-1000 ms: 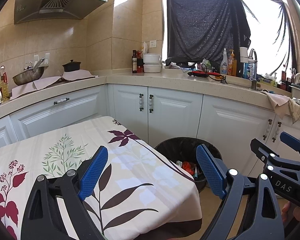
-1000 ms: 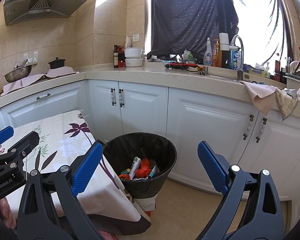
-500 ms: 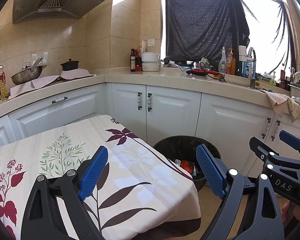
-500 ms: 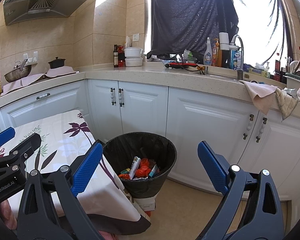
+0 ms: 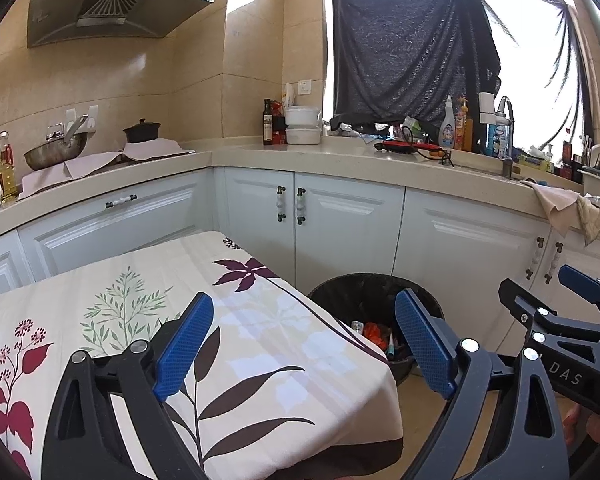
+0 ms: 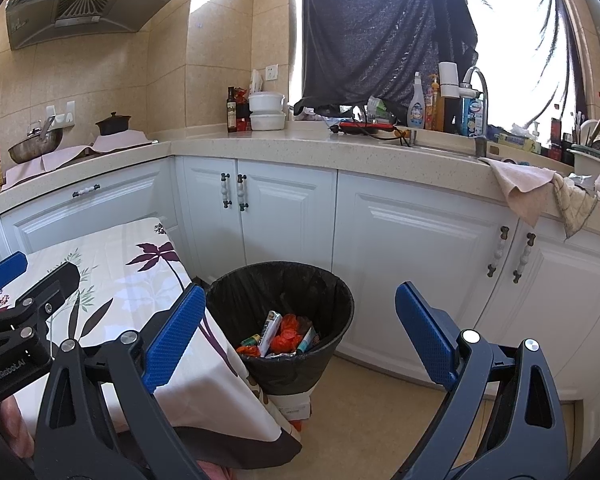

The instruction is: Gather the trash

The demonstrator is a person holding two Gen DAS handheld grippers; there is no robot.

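Since a second ago my view has only drifted slightly; nothing else moves. The desk (image 5: pixel 260 344) beside the bin (image 6: pixel 340 300) shows bare cloth, and the trash (image 6: pixel 286 334) lies inside the bin. The left hand-held gripper (image 5: pixel 304 344) and right hand-held gripper (image 6: pixel 296 340) both hang released and empty, so I judge collecting nearly done.

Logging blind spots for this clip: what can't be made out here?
- Left view: most of the black-lined round trash bin, behind the table corner and tongs.
- Right view: the box under the bin, partly covered by the floral tablecloth.
- Both views: wrapper labels, too small.
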